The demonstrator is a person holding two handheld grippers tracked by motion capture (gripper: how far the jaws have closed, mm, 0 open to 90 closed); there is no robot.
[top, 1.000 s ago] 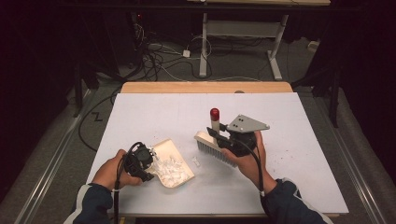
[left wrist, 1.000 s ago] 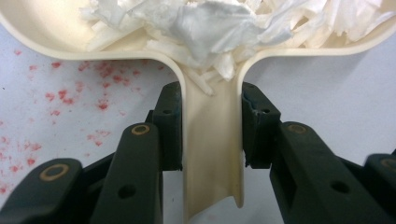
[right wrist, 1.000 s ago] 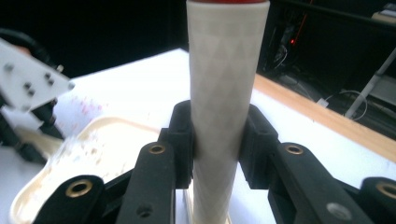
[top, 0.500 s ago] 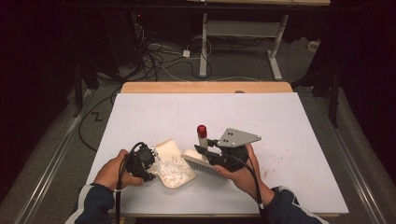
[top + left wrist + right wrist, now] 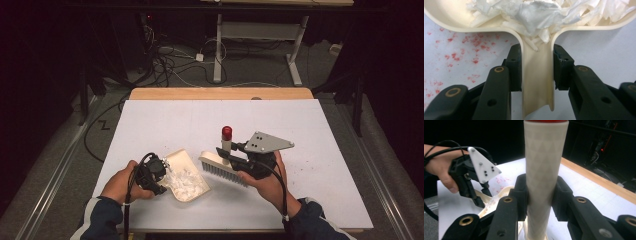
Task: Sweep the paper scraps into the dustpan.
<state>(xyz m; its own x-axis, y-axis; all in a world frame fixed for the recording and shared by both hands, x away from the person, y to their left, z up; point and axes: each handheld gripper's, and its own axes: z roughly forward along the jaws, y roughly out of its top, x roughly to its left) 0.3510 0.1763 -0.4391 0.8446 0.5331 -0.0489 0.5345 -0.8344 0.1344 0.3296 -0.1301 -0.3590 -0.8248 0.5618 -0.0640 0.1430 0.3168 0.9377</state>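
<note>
Close up, left claw clamps dustpan handle, paper scraps heaped

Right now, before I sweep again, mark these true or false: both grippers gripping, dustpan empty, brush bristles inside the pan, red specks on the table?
1. The left gripper is clamped on the dustpan's handle. True.
2. The dustpan is empty. False: white paper scraps lie piled in it.
3. The right gripper grips the brush by its white handle. True.
4. The bristles rest inside the pan. False: the brush is beside the pan's open edge, outside it.
5. Red specks mark the table near the pan. True.
</note>
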